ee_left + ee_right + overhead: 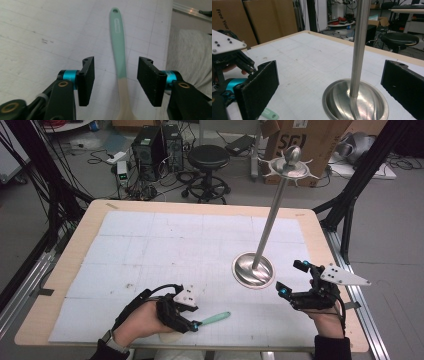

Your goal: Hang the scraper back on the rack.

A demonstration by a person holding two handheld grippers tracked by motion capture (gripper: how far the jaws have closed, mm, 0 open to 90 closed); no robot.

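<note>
While both tongs stand spread, left gripper straddles a slim mint-green and cream silicone spoon lying flat on gridded white paper; right gripper frames a polished steel stand, dished base, round pole.

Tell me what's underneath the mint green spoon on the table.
The spoon lies flat on the white gridded mat covering the wooden table. Its bowl end runs out of frame below the left gripper, so what's under it can't be seen.

One spatula, one metal stand.
</note>
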